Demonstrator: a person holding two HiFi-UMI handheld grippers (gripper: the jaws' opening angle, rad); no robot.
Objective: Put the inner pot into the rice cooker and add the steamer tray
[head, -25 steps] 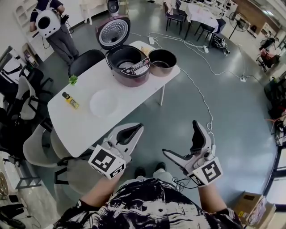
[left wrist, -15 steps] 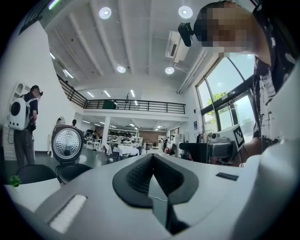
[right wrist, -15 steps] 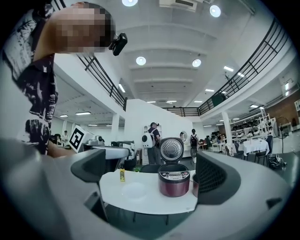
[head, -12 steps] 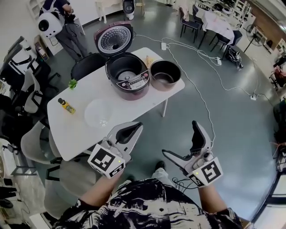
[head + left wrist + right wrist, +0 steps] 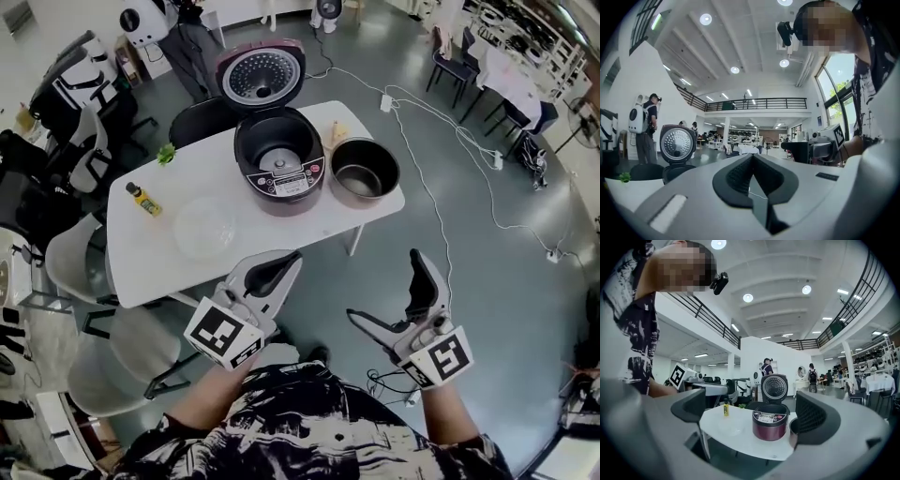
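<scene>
A maroon rice cooker [image 5: 279, 167] stands on the white table [image 5: 150, 262] with its lid [image 5: 262, 75] tilted up and its well empty. The dark metal inner pot [image 5: 364, 172] sits on the table just right of the cooker, touching or nearly touching it. A translucent white steamer tray [image 5: 204, 228] lies left of the cooker, nearer me. My left gripper [image 5: 281, 265] is shut on nothing, held off the table's near edge. My right gripper [image 5: 389, 295] is open and empty above the floor. In the right gripper view its right jaw hides part of the pot [image 5: 791, 432].
A yellow bottle [image 5: 143, 199] and a small green item [image 5: 167, 153] sit at the table's left side. Chairs [image 5: 89, 253] crowd the left and far sides. A person [image 5: 192, 33] stands beyond the table. Cables [image 5: 441, 187] trail over the grey floor on the right.
The head view has shifted, so the table now lies more squarely ahead of me. Both grippers keep the same pose, left shut and right open.
</scene>
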